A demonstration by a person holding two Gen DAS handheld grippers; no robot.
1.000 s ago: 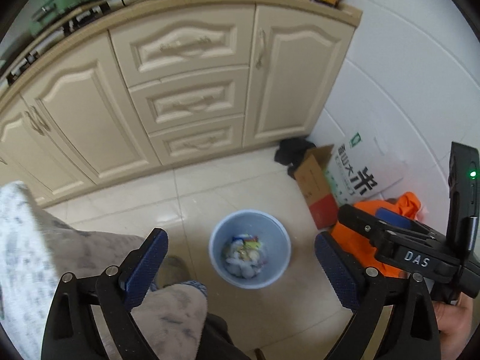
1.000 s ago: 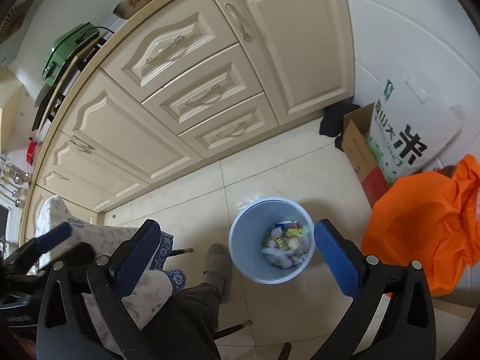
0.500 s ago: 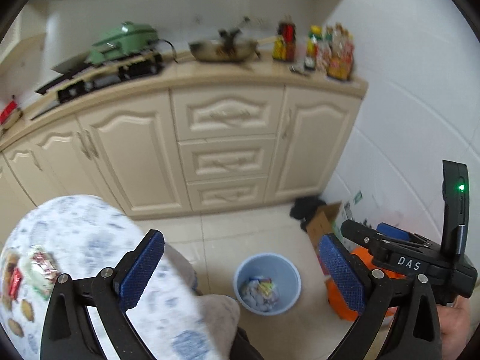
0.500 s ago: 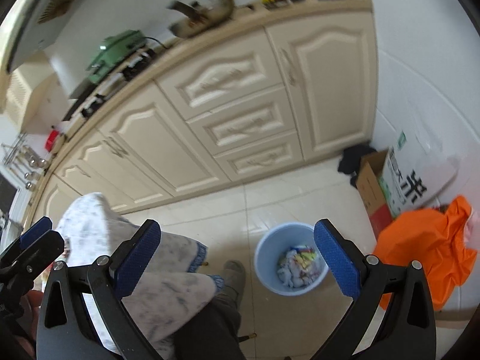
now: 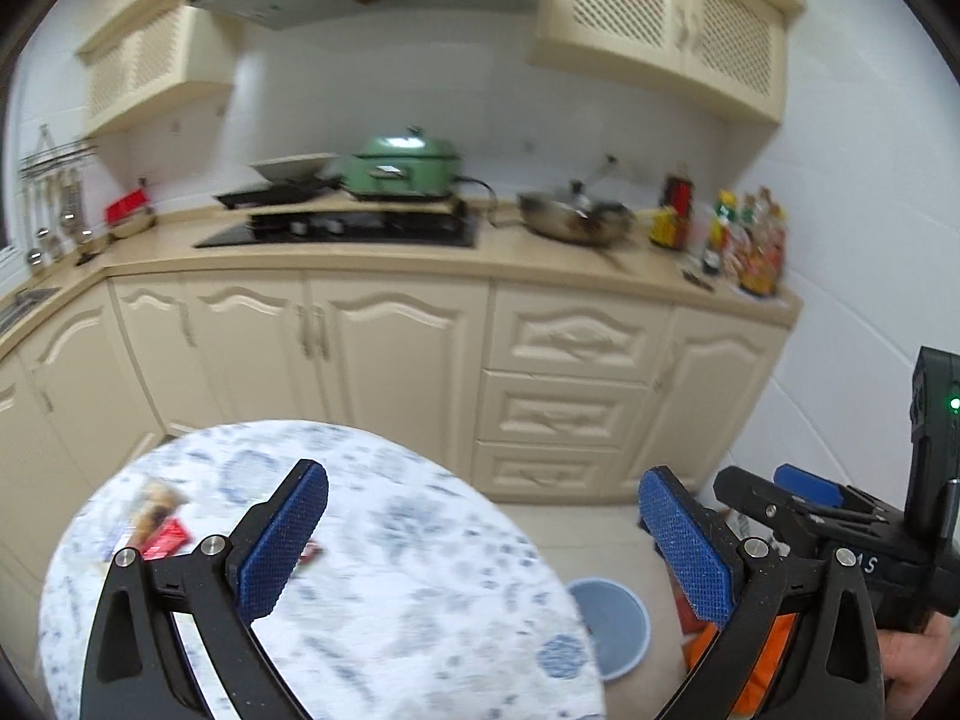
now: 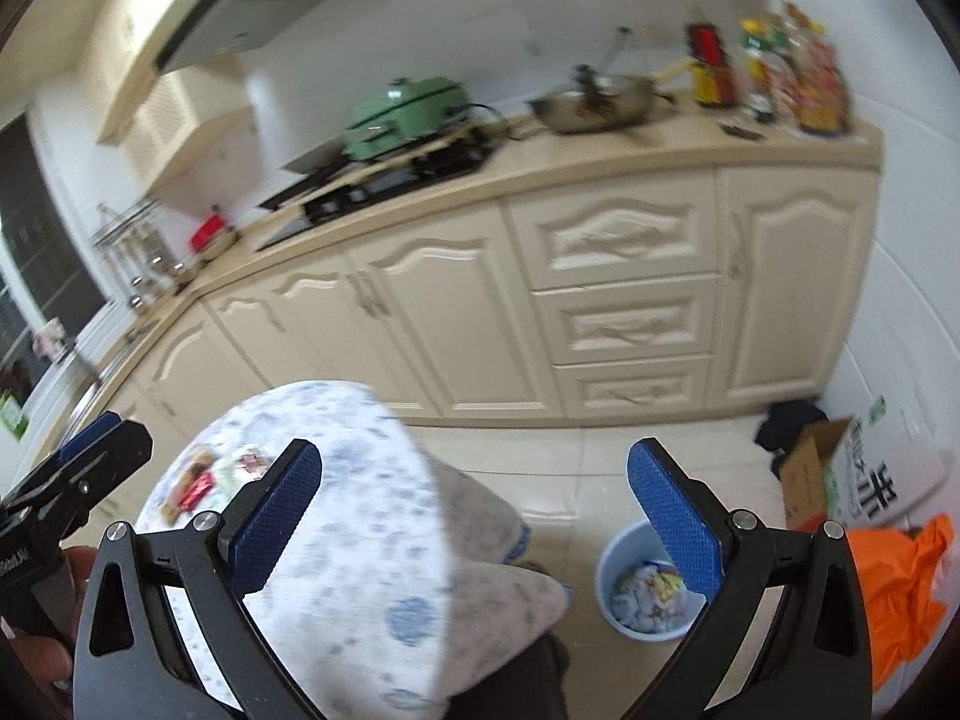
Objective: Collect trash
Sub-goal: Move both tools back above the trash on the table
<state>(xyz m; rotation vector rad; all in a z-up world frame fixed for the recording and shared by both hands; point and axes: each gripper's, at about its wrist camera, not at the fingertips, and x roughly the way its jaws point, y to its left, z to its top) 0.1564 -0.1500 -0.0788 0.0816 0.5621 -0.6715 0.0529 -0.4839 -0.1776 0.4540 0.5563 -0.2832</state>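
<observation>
Cream kitchen cabinets [image 5: 390, 360] back a round cloth-covered desk [image 5: 384, 570]. Wrappers [image 5: 157, 525] lie at its nine-o'clock edge. Left tongs [image 5: 480, 534] have just been opening and hold nothing; right tongs [image 6: 474, 516] gape empty. Bin [image 6: 645, 591] stands on the floor at five o'clock, part-filled, likely placed within easy reach for drops.

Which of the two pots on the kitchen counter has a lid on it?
The green pot on the stove is lidded; the metal wok beside it is open.
</observation>
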